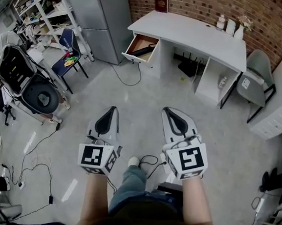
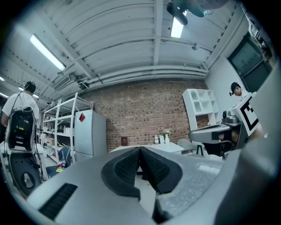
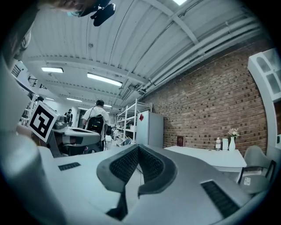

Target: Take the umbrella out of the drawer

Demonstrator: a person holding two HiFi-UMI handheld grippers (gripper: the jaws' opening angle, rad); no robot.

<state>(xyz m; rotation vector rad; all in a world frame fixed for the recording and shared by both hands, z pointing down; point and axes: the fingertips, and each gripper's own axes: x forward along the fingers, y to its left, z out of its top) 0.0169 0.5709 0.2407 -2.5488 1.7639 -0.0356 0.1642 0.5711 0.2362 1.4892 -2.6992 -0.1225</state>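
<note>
So here's where I'm at: the long black folded umbrella [image 1: 145,49] is lying in the pulled-out white drawer with the brown bottom [image 1: 135,56]. That drawer is at the left end of the big white desk [image 1: 188,34] against the far brick wall. I'm standing well apart from it, across the grey floor.

My left tongs [image 1: 110,113] and right tongs [image 1: 170,114] are both held out level in front of me. Each is pinched fully closed, black ribbed pads touching, nothing between them. So they'll need to open up before any grab.

My guess on handling: light, and stiff down the middle thanks to the shaft. The outside is soft, slick fabric that could slide under the pads, though. I'd clamp squarely across the middle of the bundle, or on the handle if I can spot it. From here it's too small to tell which end that is.
</note>
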